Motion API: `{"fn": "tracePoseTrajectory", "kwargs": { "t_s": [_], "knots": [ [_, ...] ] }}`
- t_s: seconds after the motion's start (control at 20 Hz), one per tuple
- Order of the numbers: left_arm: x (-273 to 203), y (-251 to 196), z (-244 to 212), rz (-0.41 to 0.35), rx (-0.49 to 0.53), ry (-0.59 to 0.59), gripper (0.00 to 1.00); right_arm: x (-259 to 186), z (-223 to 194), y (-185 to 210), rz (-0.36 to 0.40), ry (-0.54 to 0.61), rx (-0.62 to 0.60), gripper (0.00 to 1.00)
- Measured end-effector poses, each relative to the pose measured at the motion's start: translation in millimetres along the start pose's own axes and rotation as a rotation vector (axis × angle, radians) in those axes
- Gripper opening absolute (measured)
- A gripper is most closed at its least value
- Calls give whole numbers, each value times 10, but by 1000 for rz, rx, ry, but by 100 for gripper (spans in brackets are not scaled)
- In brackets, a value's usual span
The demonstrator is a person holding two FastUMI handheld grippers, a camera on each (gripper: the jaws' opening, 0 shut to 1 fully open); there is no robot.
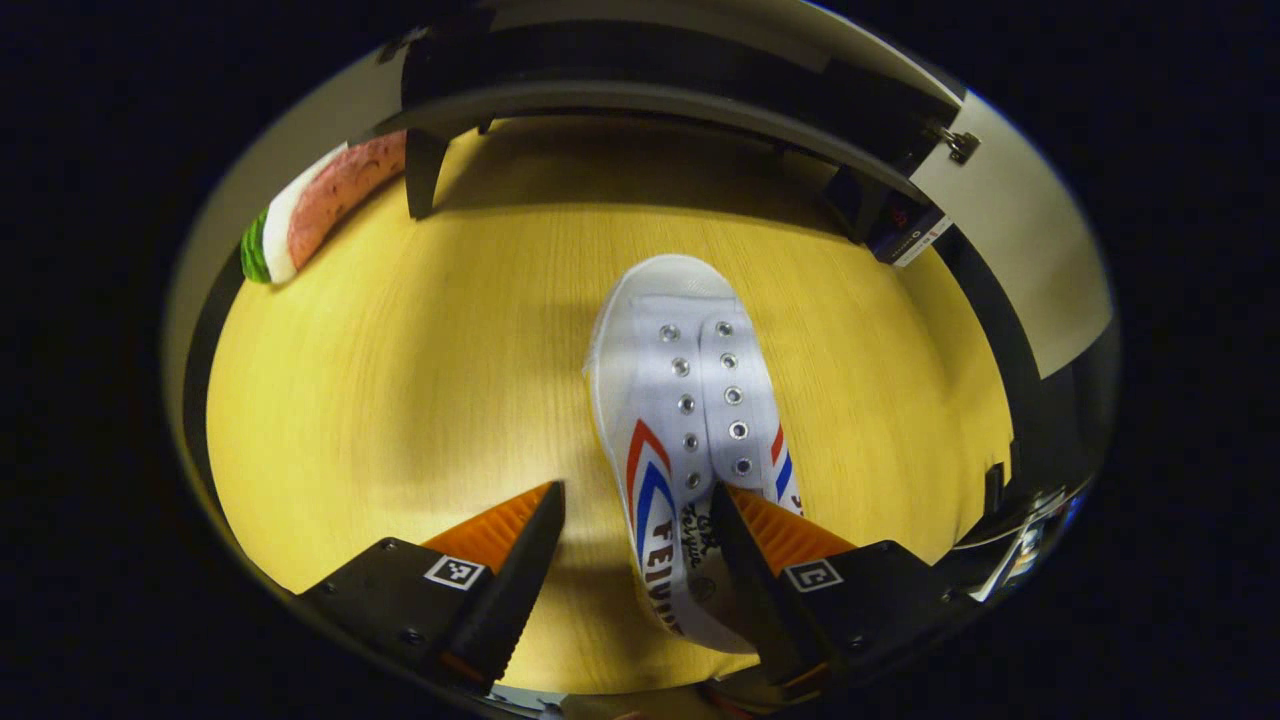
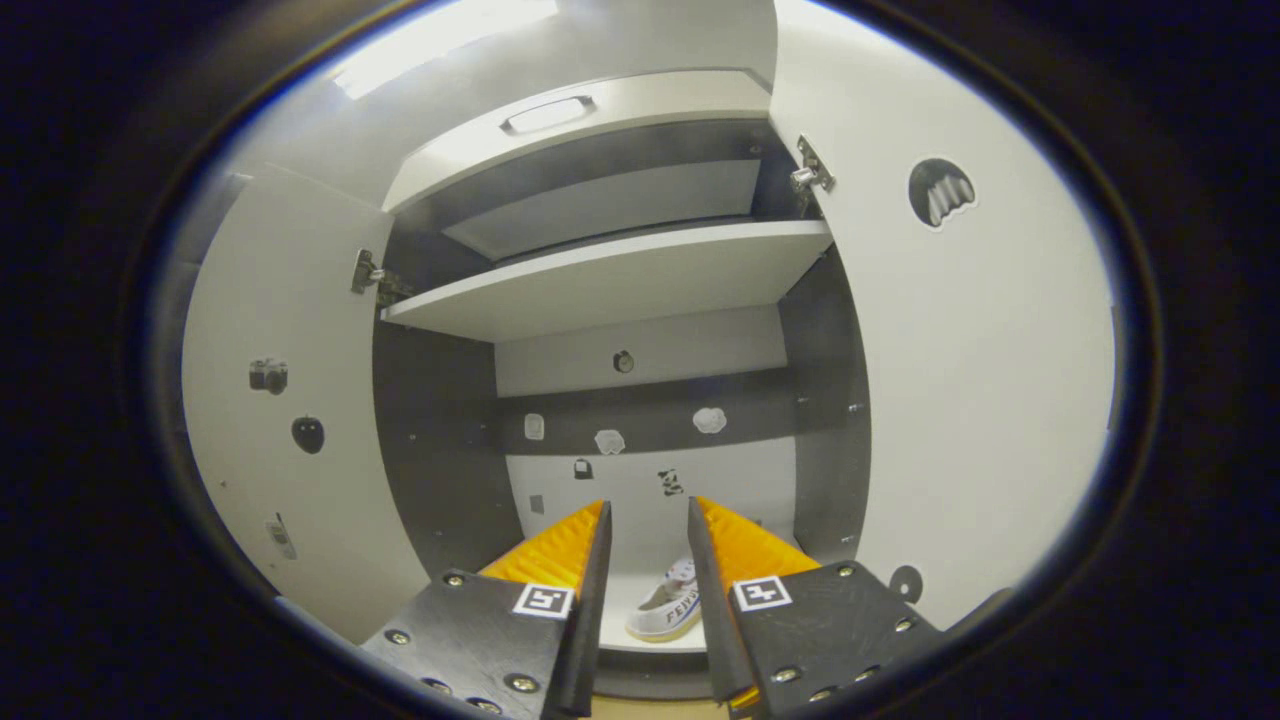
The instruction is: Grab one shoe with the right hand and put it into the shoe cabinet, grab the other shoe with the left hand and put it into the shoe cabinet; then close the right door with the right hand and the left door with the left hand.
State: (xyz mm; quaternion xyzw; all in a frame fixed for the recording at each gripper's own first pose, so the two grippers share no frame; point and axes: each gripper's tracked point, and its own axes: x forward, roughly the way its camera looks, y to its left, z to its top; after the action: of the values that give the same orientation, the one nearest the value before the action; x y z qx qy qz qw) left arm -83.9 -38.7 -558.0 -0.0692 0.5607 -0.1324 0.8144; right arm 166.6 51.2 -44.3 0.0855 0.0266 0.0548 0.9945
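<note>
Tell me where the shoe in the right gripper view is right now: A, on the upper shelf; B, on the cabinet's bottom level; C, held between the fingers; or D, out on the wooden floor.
B: the white shoe sits on the bottom level of the open shoe cabinet, seen beyond the right gripper, whose open fingers hold nothing.

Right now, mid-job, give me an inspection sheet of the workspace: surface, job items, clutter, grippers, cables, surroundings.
Surface: yellow wood-grain floor, bare around the shoe.
Job's things: white shoe on the floor, toe pointing away; second shoe already on the cabinet's bottom shelf; left door and right door both open.
Clutter: watermelon-slice item lying at the far left.
Grippers: left gripper open over the shoe's heel end, not yet clamped; right gripper open, empty, facing the cabinet.
Cables: nothing seen.
Surroundings: upper shelf bare; small stickers on doors and back panel.
</note>
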Motion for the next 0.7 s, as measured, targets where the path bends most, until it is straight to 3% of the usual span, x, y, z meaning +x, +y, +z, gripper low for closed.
{"fn": "tracePoseTrajectory", "kwargs": {
  "t_s": [0.05, 0.1, 0.15, 0.2, 0.25, 0.3, 0.35, 0.4, 0.45, 0.5, 0.6, 0.7],
  "knots": [
    [14, -64, -86, -33, -5, 21, 92, -3, -9, 14, 2, 4, 1, 35],
    [21, -162, -84, -81, -19, 19, 83, -5, -20, 23, 3, 7, 1, 35],
    [30, -144, -62, -76, -48, 27, 75, -13, -14, 33, 3, 6, -2, 35],
    [55, -138, -76, -72, -77, 41, 53, -35, -1, 37, 2, 1, -7, 35],
    [27, -112, -60, -67, -112, 45, 53, -55, 21, 41, 1, -6, -12, 35],
    [7, -86, -18, -75, -163, 35, 38, -69, 31, 63, 2, -11, -15, 35],
    [-46, -57, 21, -93, -203, 19, 31, -92, 49, 75, 3, -12, -14, 35],
    [-85, -23, 44, -104, -217, 3, 16, -100, 53, 87, 6, -15, -14, 35],
    [-157, 6, 66, -99, -204, -5, 9, -120, 64, 92, 7, -17, -16, 35],
    [-175, 11, 105, -80, -169, -21, 2, -127, 64, 98, 8, -17, -20, 34],
    [-281, -15, 247, -52, -80, -72, 2, -180, 68, 104, 9, -14, -29, 34],
    [-546, -96, 491, -77, -60, -134, 1, -222, 74, 129, 14, -15, -37, 34]
  ]
}}
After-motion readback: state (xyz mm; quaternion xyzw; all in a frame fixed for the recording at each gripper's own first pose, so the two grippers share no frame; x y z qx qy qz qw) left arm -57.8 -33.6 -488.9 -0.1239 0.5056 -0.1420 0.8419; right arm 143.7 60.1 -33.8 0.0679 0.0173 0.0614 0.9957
